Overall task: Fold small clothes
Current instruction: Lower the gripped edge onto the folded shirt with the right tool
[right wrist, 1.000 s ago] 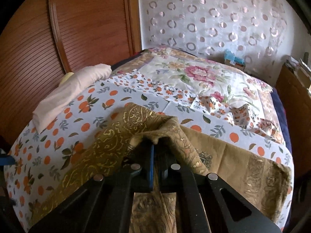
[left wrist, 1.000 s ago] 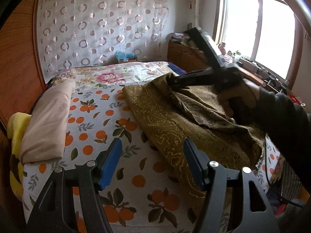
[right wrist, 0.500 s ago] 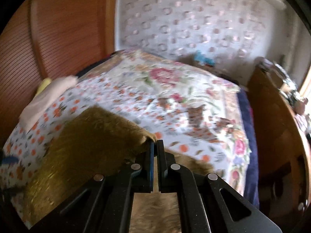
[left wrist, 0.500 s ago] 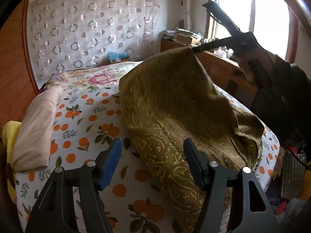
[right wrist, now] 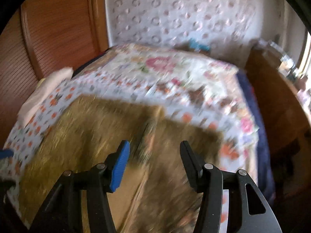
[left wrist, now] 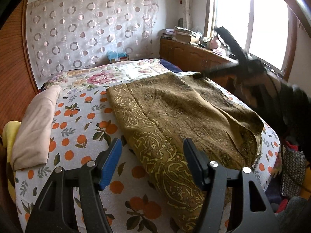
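An olive-gold paisley garment (left wrist: 175, 120) lies spread on the bed over the orange-print sheet (left wrist: 81, 120). It also shows, blurred, in the right wrist view (right wrist: 101, 136). My left gripper (left wrist: 152, 161) is open and empty, hovering above the garment's near left edge. My right gripper (right wrist: 153, 163) is open and empty above the cloth. In the left wrist view it (left wrist: 200, 75) appears blurred at the garment's far right corner.
A folded beige cloth (left wrist: 37, 122) lies along the bed's left side over something yellow (left wrist: 10, 134). A wooden wall panel (right wrist: 48, 38) stands left. A wooden cabinet (left wrist: 190, 56) with clutter runs under the window. Bags (left wrist: 293, 172) sit on the floor at right.
The right gripper, shut on the garment and holding it high, swung it over, laid it flat on the bed, and opened. The left gripper stayed open.
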Demonstrator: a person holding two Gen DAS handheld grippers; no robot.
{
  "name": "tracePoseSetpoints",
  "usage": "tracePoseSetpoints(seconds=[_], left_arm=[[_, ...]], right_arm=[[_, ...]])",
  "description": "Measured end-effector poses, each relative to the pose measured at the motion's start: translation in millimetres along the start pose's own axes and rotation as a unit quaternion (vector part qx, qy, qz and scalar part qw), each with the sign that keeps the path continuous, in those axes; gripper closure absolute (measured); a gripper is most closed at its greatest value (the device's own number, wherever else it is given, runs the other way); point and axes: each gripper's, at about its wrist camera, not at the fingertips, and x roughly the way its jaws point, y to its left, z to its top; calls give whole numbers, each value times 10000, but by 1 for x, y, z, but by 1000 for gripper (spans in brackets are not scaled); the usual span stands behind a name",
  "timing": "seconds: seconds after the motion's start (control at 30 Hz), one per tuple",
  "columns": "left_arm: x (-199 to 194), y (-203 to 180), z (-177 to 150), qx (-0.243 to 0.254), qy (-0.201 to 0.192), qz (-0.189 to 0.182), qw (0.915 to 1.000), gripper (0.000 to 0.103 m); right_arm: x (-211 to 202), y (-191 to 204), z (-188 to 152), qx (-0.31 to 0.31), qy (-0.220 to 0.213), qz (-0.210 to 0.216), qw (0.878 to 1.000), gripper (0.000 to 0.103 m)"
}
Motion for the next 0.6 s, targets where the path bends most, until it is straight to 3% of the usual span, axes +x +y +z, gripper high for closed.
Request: tracePoseSetpoints(seconds=[0.13,0.3,0.43,0.53,0.6], left_arm=[[1,1,-1,-52,13,-18,10000,37],[2,0,-2,-51,44,-23,10000,37],[2,0,-3,-75,62,-27,9999,37],[3,0,-4,-81,78,-11,9999,37],[3,0,-4,-87,84,-2,9999,37]], right_arm=[[25,1,-24,186,269,194,9993,47],[34,5,-25,273,116,447,9986,48],[37,14,-32,-103,67,568,9983,48],[42,17,-36,-325,75,357,9988,55],[44,13,-34,-302,111,285,9991,68]])
